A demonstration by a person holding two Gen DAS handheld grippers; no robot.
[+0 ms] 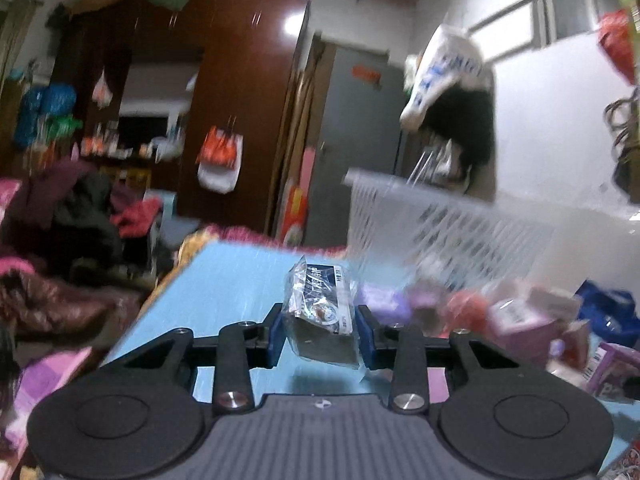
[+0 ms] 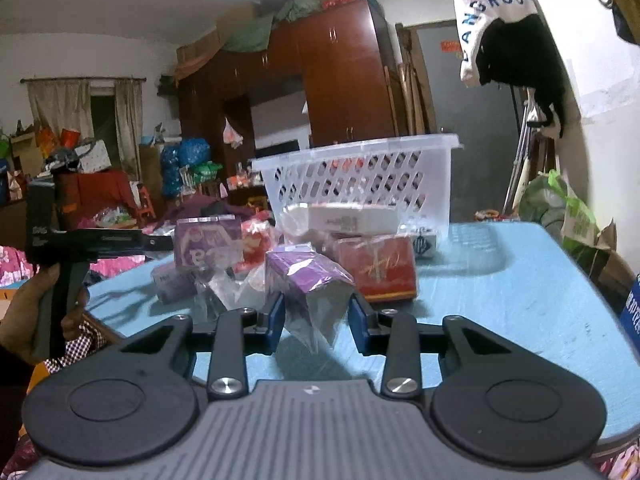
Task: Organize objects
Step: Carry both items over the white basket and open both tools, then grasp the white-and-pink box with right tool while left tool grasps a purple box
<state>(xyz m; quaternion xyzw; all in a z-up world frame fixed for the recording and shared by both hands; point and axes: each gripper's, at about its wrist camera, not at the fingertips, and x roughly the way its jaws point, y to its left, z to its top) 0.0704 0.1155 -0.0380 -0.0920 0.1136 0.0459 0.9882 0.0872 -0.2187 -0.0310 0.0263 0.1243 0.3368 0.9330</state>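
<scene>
In the left wrist view my left gripper (image 1: 320,332) is shut on a clear-wrapped packet (image 1: 320,304) with a white and blue label and a dark lower half. It hangs just above the blue table (image 1: 224,280). In the right wrist view my right gripper (image 2: 318,320) is shut on a purple box (image 2: 308,280) in clear film, and the box tilts over the table (image 2: 500,300). A white slatted basket (image 2: 360,176) stands behind it. From the left view the basket (image 1: 440,216) is to the right and blurred.
Beyond the purple box lie a red box (image 2: 380,272), a tall purple box (image 2: 208,240), a small purple box (image 2: 174,284) and loose film. A white pack (image 2: 344,220) shows through the basket wall. A hand (image 2: 32,304) holds a black handle at the table's left edge.
</scene>
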